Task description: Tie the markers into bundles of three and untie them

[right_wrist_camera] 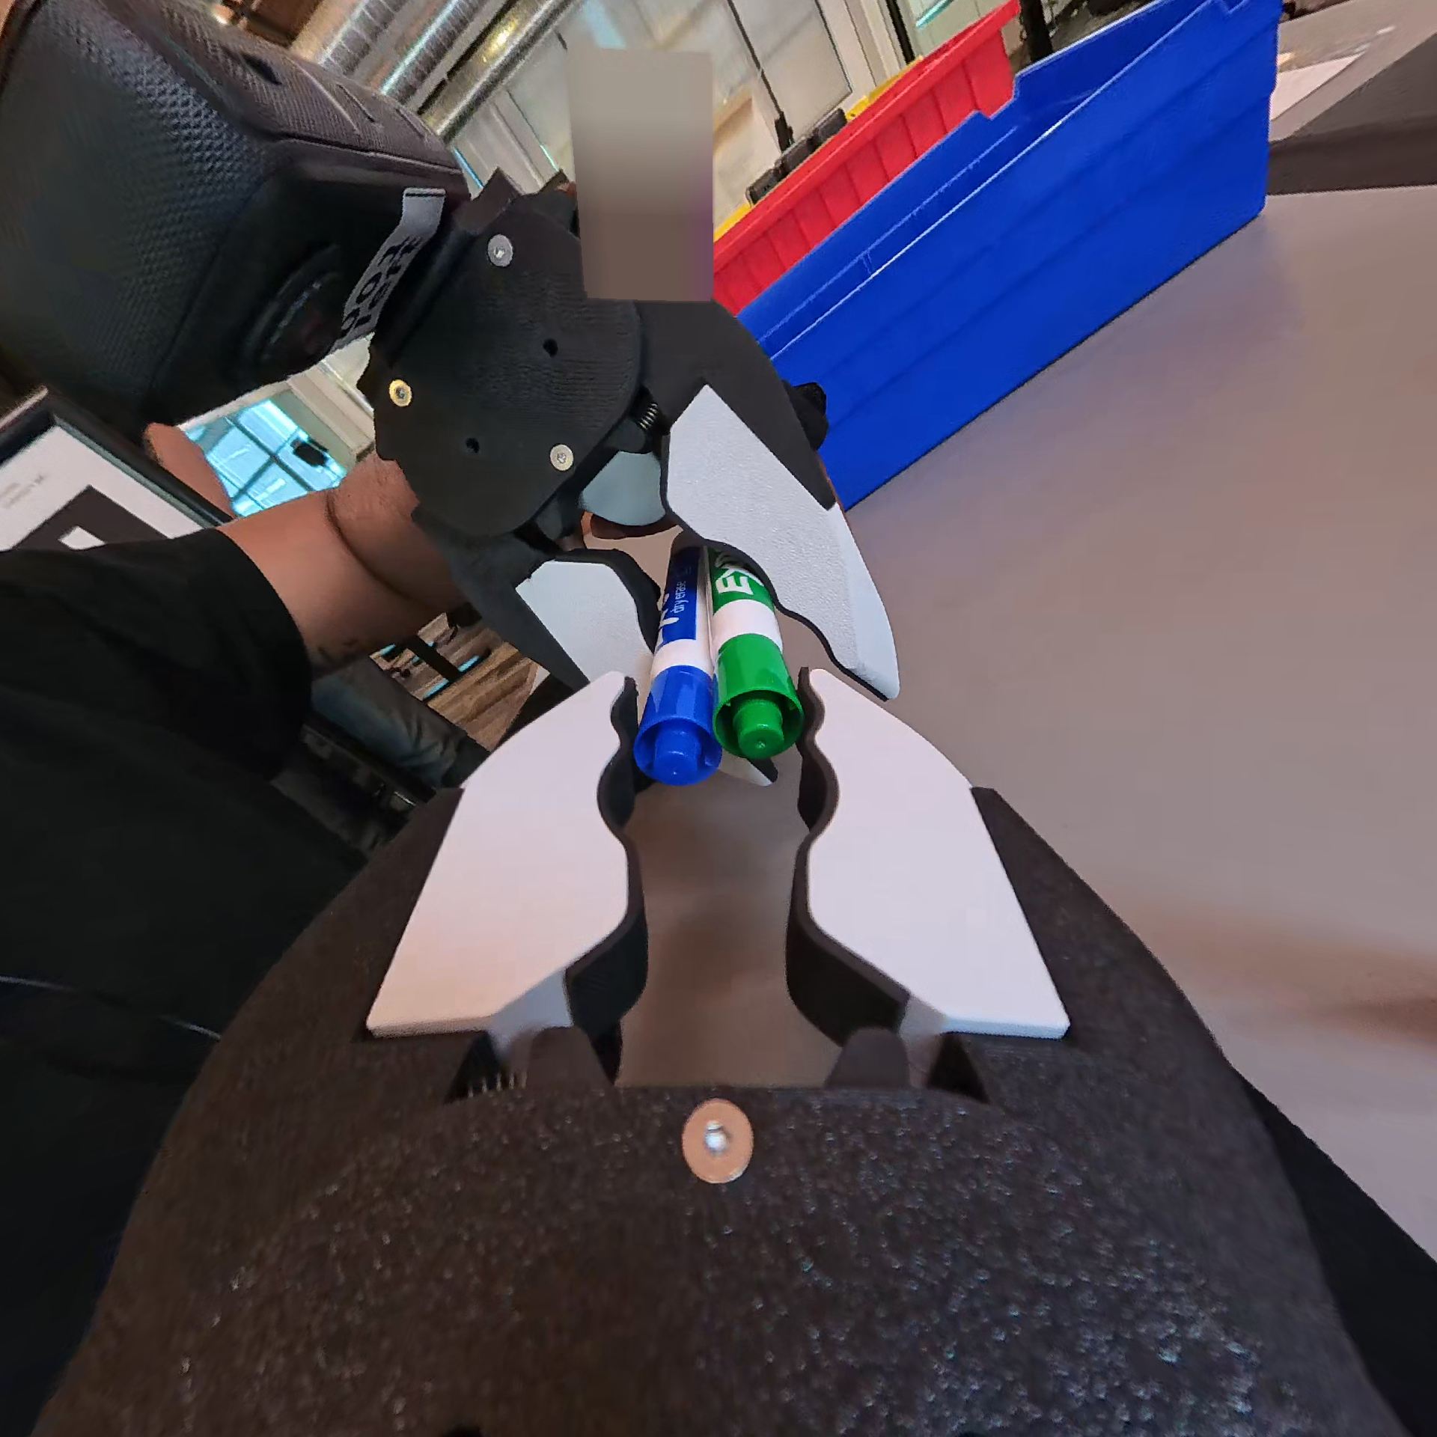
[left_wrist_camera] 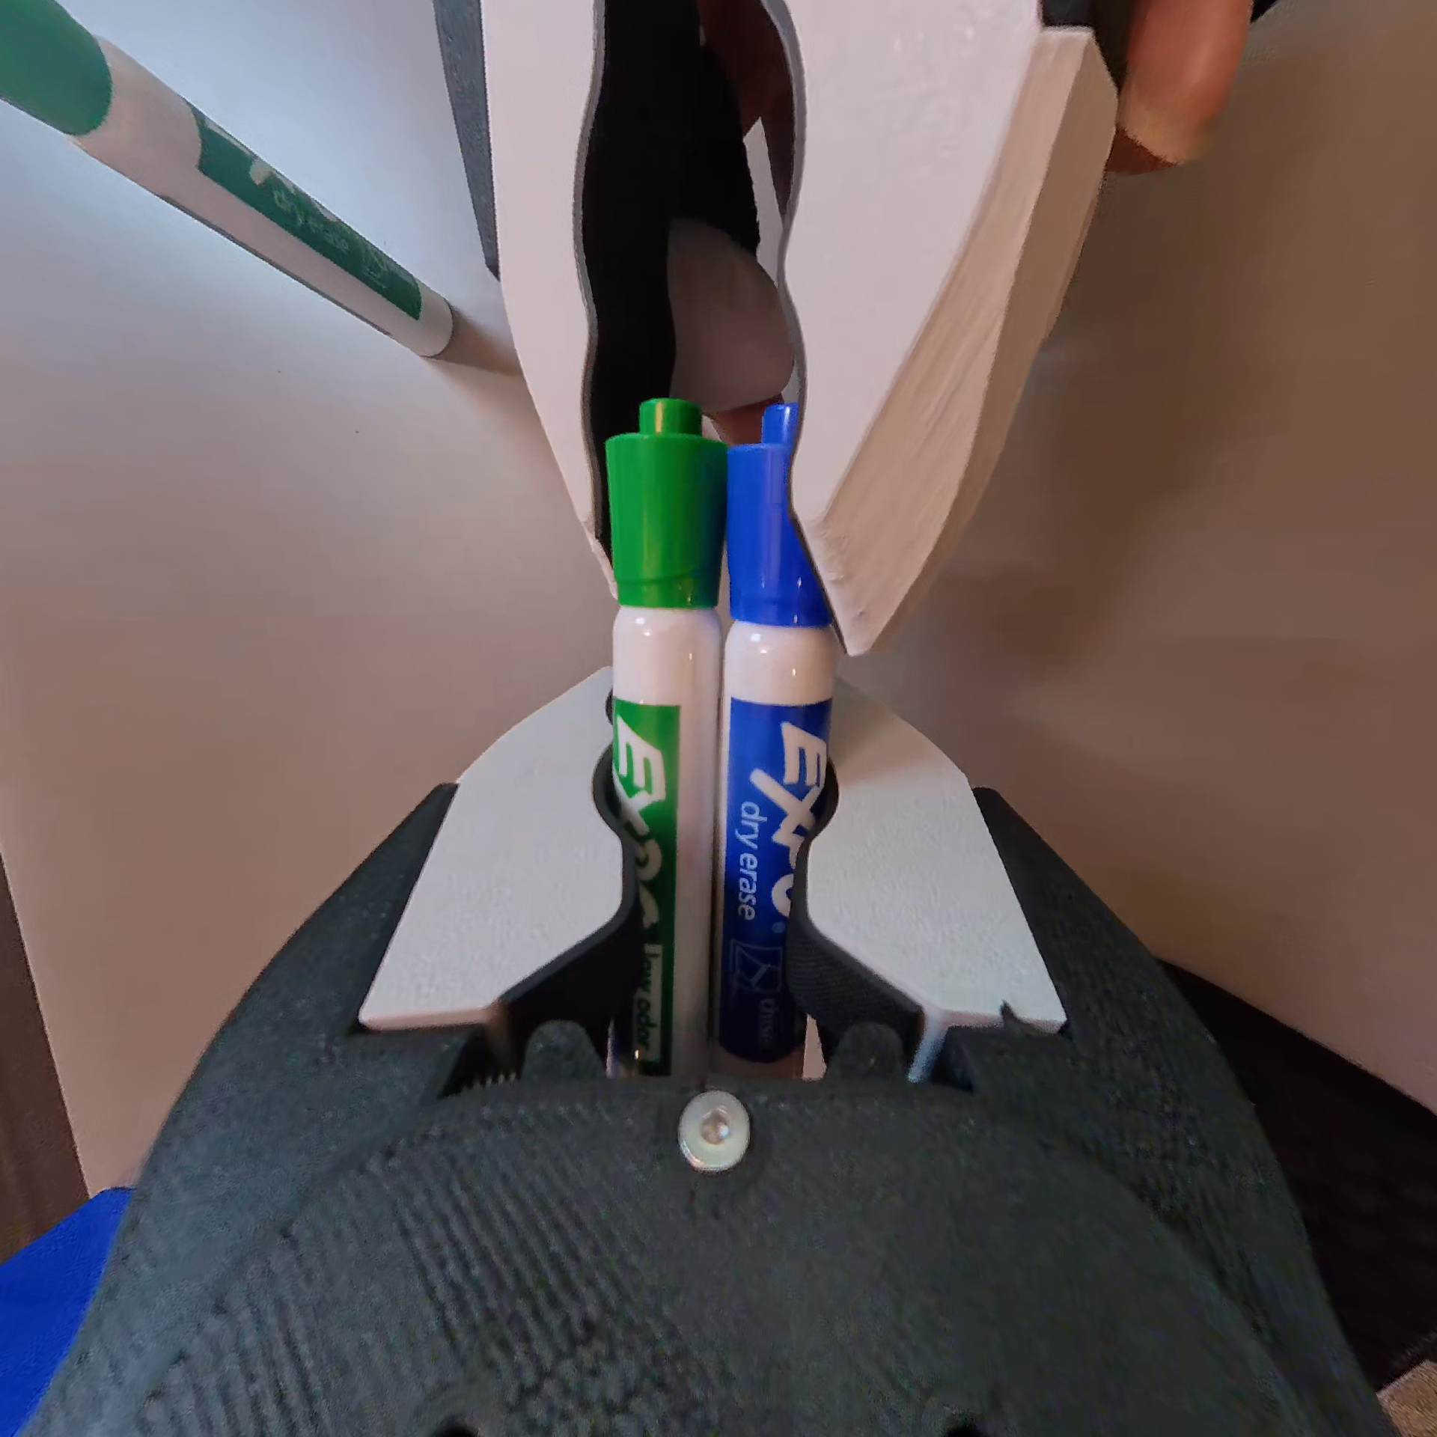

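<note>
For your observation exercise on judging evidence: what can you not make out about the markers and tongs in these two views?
- Left wrist view: the lower ends of the green marker and blue marker are hidden by the left tongs body.
- Left wrist view: the second green marker is cut off by the upper left edge.
- Right wrist view: whether the right tongs touch the caps is unclear.

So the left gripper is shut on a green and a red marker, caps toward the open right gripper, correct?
Not quite: the left gripper holds a green marker and a blue marker, not a red one. The left wrist view shows it. Their caps do face the open right gripper.
</note>
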A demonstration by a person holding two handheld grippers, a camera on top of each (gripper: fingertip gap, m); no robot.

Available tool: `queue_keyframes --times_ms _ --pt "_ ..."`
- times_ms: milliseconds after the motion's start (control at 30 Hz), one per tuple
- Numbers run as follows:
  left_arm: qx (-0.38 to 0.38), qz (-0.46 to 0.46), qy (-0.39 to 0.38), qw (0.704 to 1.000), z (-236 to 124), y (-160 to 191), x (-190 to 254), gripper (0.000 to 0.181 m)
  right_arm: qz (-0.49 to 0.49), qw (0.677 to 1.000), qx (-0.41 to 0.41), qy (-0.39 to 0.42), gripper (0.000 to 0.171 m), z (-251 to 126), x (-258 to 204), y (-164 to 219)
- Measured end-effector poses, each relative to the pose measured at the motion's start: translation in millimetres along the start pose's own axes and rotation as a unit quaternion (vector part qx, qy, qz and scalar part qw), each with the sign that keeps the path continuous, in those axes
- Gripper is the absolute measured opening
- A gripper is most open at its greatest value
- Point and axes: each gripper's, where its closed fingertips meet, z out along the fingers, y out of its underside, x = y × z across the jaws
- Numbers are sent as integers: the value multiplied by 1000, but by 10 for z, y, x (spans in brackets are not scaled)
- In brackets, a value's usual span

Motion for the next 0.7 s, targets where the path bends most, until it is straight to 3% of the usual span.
queue_keyframes --times_ms 133,167,233,333,500,600,700 --pt "-7 5 5 1000 11 22 27 42 -19 1000 -5 3 38 10 -1 38" --pt "-8 5 12 1000 15 27 47 42 -34 999 -7 9 24 7 1 42" --pt "-4 3 18 1000 19 26 66 41 -61 998 -4 13 19 11 -29 31" --pt "1 14 17 1000 2 2 98 41 -98 995 -11 12 37 20 -102 19" --pt "9 14 31 999 -10 -40 140 41 -142 989 -25 17 53 10 -143 20" --pt "7 13 54 998 -25 -23 185 41 -260 964 -34 56 56 -75 -114 -5" --pt "-4 11 81 997 -19 19 243 41 -394 913 -55 92 56 -93 -151 1"
